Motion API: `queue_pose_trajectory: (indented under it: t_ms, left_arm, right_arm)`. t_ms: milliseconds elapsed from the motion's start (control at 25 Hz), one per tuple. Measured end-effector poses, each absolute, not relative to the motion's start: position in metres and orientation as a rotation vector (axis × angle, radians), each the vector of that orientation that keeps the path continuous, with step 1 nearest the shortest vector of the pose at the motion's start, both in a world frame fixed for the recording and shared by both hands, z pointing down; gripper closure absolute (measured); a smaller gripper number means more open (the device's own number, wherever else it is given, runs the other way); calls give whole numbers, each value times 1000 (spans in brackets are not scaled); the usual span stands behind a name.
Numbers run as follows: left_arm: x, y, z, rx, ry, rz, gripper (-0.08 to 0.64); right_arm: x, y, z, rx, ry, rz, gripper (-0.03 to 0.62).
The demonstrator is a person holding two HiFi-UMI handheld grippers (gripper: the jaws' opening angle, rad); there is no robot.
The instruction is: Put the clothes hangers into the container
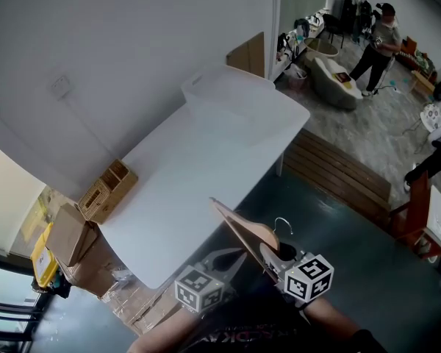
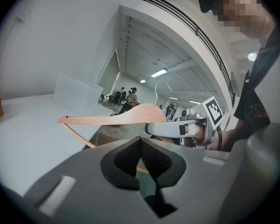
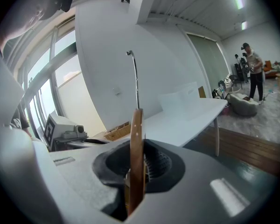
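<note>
A wooden clothes hanger [image 1: 244, 230] with a metal hook [image 1: 283, 225] hangs in the air off the table's near corner. My right gripper [image 1: 277, 258] is shut on its body. In the right gripper view the hanger [image 3: 136, 153] stands edge-on between the jaws, its hook [image 3: 134, 78] pointing up. My left gripper [image 1: 214, 269] sits just left of it, jaws closed together with nothing in them. The left gripper view shows the hanger [image 2: 113, 119] ahead and the right gripper [image 2: 184, 129] holding it. A translucent container [image 1: 231, 98] stands at the far end of the white table [image 1: 184, 190].
A wicker basket [image 1: 106, 190] sits at the table's left edge, with cardboard boxes [image 1: 70, 235] on the floor beside it. A slatted wooden bench [image 1: 338, 171] lies right of the table. A person [image 1: 377, 39] stands far off by a sofa.
</note>
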State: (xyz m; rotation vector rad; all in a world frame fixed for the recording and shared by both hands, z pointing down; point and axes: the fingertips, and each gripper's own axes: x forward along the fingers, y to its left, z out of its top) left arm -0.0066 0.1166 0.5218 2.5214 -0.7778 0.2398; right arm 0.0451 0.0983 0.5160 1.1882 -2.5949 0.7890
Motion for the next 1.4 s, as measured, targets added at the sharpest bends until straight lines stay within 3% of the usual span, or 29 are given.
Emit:
queue_pose_trajectory:
  t_ms: [1400]
  left_arm:
    - [103, -23, 502, 2472, -971, 179, 555]
  right_arm:
    - [148, -35, 501, 968, -2668, 701, 537]
